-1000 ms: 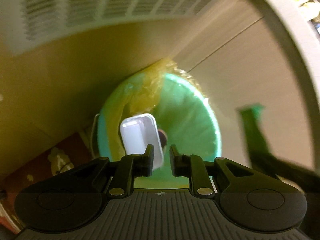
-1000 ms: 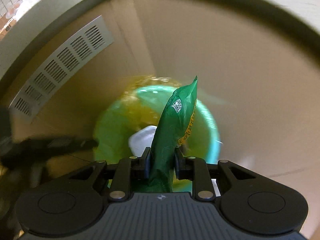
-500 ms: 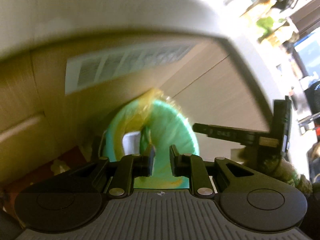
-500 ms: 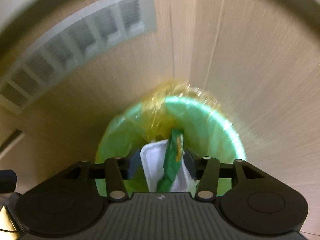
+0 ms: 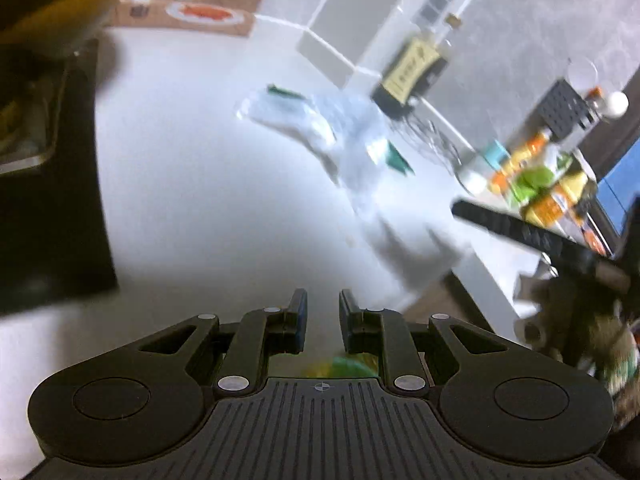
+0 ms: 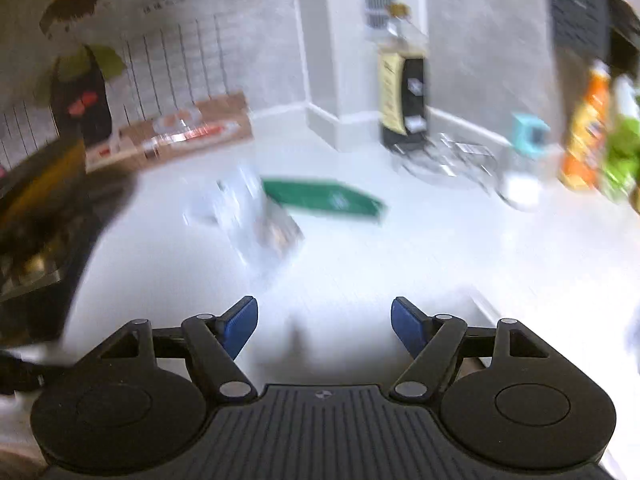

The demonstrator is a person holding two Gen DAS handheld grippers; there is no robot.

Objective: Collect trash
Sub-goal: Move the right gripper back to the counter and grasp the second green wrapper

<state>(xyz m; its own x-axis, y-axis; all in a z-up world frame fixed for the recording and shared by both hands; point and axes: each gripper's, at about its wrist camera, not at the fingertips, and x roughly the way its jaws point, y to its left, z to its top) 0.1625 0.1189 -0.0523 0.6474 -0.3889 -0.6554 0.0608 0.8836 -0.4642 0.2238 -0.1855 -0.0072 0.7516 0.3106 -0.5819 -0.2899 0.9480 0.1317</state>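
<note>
1. Trash left on the white counter: a clear plastic wrapper with green bits, blurred, lying mid-counter in front of the dark sauce bottle. Left wrist view: left gripper empty, jaws nearly together with a narrow gap, hovering over the counter's near edge, well short of the wrapper.
2. Same view: a green-yellow shape shows just under the jaws, likely the bin, too blurred to confirm. Right of the wrapper, a cluster of orange and green bottles; the other gripper's black body intrudes at right. Dark sink edge left of the wrapper.
3. Right wrist view: right gripper empty, jaws spread wide, aimed at the counter. Green packet lies flat beside the clear wrapper, touching or overlapping it; both in front of the sauce bottle.
4. Step, judged: reaching for the next piece. Next move calls for advancing the right gripper to the green packet, lowering it, then closing on an edge.
5. Room: grey tiled wall, wire rack right of the bottle, cardboard tray left. Heavy motion blur.
</note>
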